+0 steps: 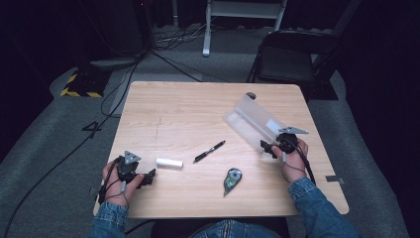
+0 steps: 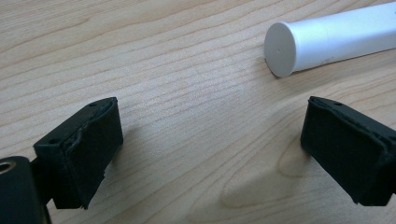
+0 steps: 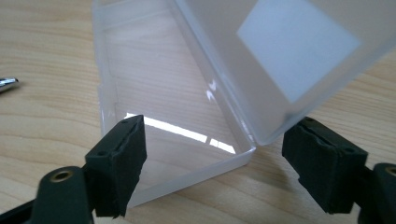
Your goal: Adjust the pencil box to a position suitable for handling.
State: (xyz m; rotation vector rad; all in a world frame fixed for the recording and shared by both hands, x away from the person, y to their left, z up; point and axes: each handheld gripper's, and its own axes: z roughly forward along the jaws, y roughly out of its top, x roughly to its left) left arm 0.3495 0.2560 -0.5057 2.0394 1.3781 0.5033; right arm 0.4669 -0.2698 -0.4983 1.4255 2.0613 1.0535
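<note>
Left gripper (image 1: 148, 177), held in the person's left hand (image 1: 119, 181) at the near left corner of the table (image 1: 188, 106), has its jaws spread wide with nothing between them. In the left gripper view, its black foam-faced pads (image 2: 88, 149) hover low over bare wood, and the flat round end of a white tube (image 2: 322, 39) lies just beyond them, off to one side. To pick it up well, the judgement is to swing the jaws until the tube sits squarely between the pads, grip across its middle, and close gently, since a smooth cylinder can roll or squirt out.

Near the front edge lies a teardrop-shaped correction tape dispenser (image 1: 232, 180), dark with a pale wheel. Just beyond it, a slim black pen (image 1: 209, 151) rests at a slant.

Right gripper (image 1: 267, 148), in the right hand (image 1: 292, 156), is also wide open and holds nothing. Its pads stand either side of the near end of a clear plastic case (image 3: 154, 107), not pressing on it. The case is frosted, thin-walled and rectangular, and it looks empty; its lid (image 3: 289, 56), bearing a pale rectangular label, is raised on its hinge.

Table wood is pale, matt and finely grained. Farther off stand a dark folding chair (image 1: 289, 59) and cables (image 1: 124, 94) on grey carpet.
</note>
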